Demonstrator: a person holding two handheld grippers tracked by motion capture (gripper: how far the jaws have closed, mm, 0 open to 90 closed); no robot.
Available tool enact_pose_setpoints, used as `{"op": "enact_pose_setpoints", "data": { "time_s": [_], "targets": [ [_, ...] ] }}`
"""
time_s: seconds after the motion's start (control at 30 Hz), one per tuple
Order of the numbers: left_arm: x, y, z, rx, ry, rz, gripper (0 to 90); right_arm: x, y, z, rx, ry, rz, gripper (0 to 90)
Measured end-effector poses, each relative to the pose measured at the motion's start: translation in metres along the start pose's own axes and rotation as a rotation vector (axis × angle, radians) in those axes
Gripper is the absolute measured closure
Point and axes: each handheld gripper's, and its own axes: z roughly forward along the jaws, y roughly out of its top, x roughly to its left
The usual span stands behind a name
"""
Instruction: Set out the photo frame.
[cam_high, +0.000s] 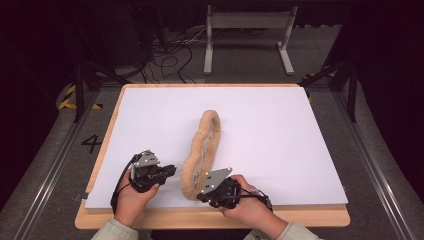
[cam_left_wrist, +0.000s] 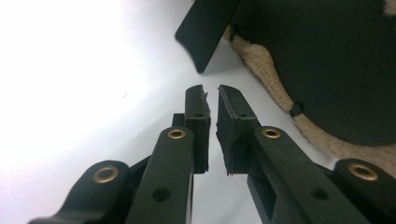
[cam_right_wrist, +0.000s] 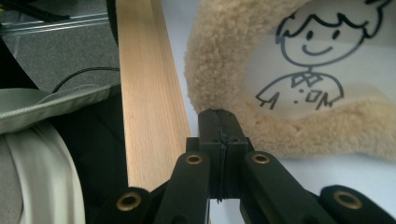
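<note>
A long tan fleece-edged pad (cam_high: 202, 150) lies curved on the white board (cam_high: 280, 145), running from the middle toward the near edge. Its smooth white inner face carries a cartoon figure drawing (cam_right_wrist: 308, 60). My right gripper (cam_high: 201, 196) (cam_right_wrist: 218, 114) is at the pad's near end, jaws shut, with the tip touching the fleece rim (cam_right_wrist: 219, 60); nothing shows between the jaws. My left gripper (cam_high: 172, 171) (cam_left_wrist: 212, 91) hovers just left of the pad with only a narrow gap between its pads, holding nothing. Fleece (cam_left_wrist: 268, 74) shows to its right.
The white board rests on a wooden table whose bare edge (cam_high: 210, 217) (cam_right_wrist: 144, 93) runs along the near side. A pale sleeve (cam_right_wrist: 37, 154) is close to the right gripper. Cables and a white stand (cam_high: 247, 35) lie on the floor beyond the table.
</note>
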Motion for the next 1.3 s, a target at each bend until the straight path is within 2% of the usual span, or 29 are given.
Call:
{"op": "enact_pose_setpoints", "data": {
  "time_s": [0.1, 0.13, 0.37, 0.5, 0.6, 0.63, 0.67, 0.7, 0.77, 0.8, 0.83, 0.93, 1.03, 1.1, 1.2, 1.3],
  "targets": [
    [0.002, -0.004, -0.005, -0.004, 0.007, -0.009, 81.8, -0.001, 0.006, 0.006, -0.004, 0.014, -0.003, 90.0],
    [0.003, -0.009, -0.010, -0.012, 0.021, -0.024, 81.3, -0.001, 0.012, 0.012, -0.007, 0.024, -0.015, 90.0],
    [0.001, -0.025, -0.026, -0.026, 0.029, -0.040, 77.9, -0.004, 0.025, 0.027, -0.026, 0.045, -0.026, 90.0],
    [-0.005, -0.030, -0.039, -0.049, 0.031, -0.052, 72.1, -0.004, 0.025, 0.026, -0.033, 0.040, -0.024, 90.0],
    [-0.012, -0.032, -0.050, -0.081, 0.005, -0.063, 65.5, -0.009, 0.023, 0.018, -0.052, 0.035, -0.004, 90.0],
    [-0.014, -0.033, -0.053, -0.088, 0.001, -0.058, 64.7, -0.013, 0.022, 0.013, -0.064, 0.026, 0.009, 90.0],
    [-0.019, -0.034, -0.057, -0.088, -0.026, -0.083, 64.1, -0.015, 0.021, 0.010, -0.071, 0.019, 0.013, 90.0],
    [-0.021, -0.034, -0.059, -0.098, -0.023, -0.064, 63.0, -0.019, 0.020, 0.005, -0.082, 0.008, 0.026, 90.0],
    [-0.025, -0.035, -0.062, -0.111, -0.039, -0.066, 61.3, -0.026, 0.017, -0.001, -0.099, -0.011, 0.049, 89.6],
    [-0.028, -0.035, -0.064, -0.118, -0.066, -0.087, 60.0, -0.030, 0.016, -0.005, -0.107, -0.021, 0.064, 89.0],
    [-0.029, -0.034, -0.066, -0.124, -0.077, -0.090, 58.6, -0.034, 0.014, -0.009, -0.114, -0.039, 0.077, 88.2],
    [-0.034, -0.031, -0.068, -0.154, -0.085, -0.087, 55.8, -0.044, 0.008, -0.018, -0.128, -0.071, 0.108, 86.7],
    [-0.039, -0.028, -0.069, -0.181, -0.110, -0.096, 51.7, -0.053, 0.001, -0.028, -0.137, -0.114, 0.134, 85.2],
    [-0.042, -0.027, -0.068, -0.179, -0.110, -0.089, 48.4, -0.060, -0.004, -0.034, -0.141, -0.140, 0.154, 84.3],
    [-0.044, -0.025, -0.063, -0.172, -0.118, -0.109, 42.4, -0.068, -0.010, -0.042, -0.151, -0.165, 0.185, 83.1],
    [-0.046, -0.024, -0.054, -0.166, -0.103, -0.112, 38.3, -0.075, -0.015, -0.046, -0.159, -0.192, 0.209, 80.5]
  ]
}}
